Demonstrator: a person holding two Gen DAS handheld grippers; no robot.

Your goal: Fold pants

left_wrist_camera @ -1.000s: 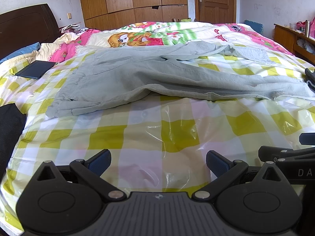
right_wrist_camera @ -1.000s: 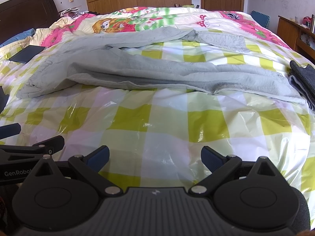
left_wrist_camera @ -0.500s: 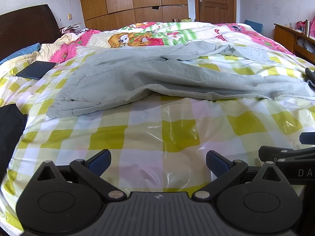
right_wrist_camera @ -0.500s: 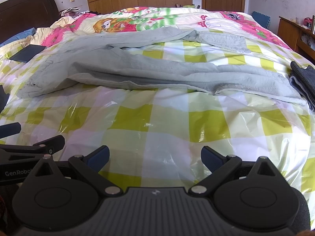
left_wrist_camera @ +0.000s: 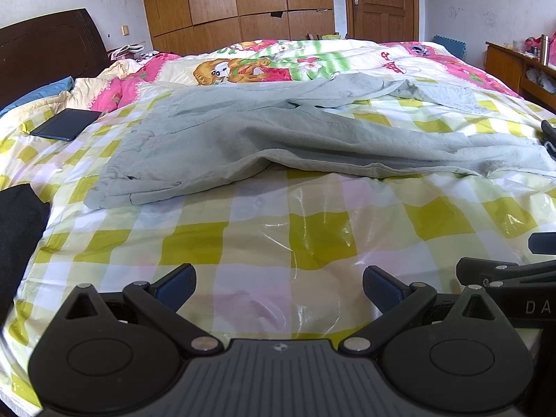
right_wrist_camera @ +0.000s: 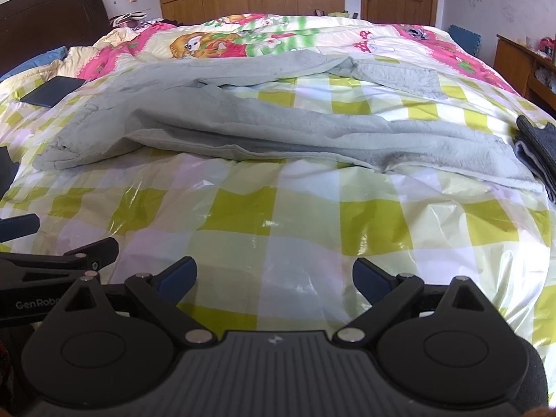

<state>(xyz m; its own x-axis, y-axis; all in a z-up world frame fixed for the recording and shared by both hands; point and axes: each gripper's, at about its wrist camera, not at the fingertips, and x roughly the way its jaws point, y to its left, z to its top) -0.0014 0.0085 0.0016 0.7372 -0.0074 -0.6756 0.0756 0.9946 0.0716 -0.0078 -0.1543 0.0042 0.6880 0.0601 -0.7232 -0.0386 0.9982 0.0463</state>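
Note:
Pale grey-green pants point(left_wrist_camera: 264, 139) point(right_wrist_camera: 278, 128) lie spread sideways across the checked plastic sheet point(left_wrist_camera: 264, 229) on the bed, waistband at the left, legs running right. The far leg bends back with its cuff turned over. My left gripper point(left_wrist_camera: 278, 283) stands open low over the sheet, well short of the pants, nothing between its blue-padded fingers. Beside it on the right, my right gripper point(right_wrist_camera: 274, 276) is open too, equally empty. Each gripper's side shows at the edge of the other's view.
A dark tablet point(left_wrist_camera: 66, 123) lies at the far left of the bed. Black cloth point(left_wrist_camera: 17, 229) sits at the left edge, and folded dark clothes point(right_wrist_camera: 538, 149) at the right edge. A cartoon quilt point(left_wrist_camera: 278, 62), a headboard, wardrobes, a door and a wooden side table lie beyond.
Both views have shifted only slightly; the pants sit a touch higher and closer in frame. Both grippers stay open and the pants have not moved.

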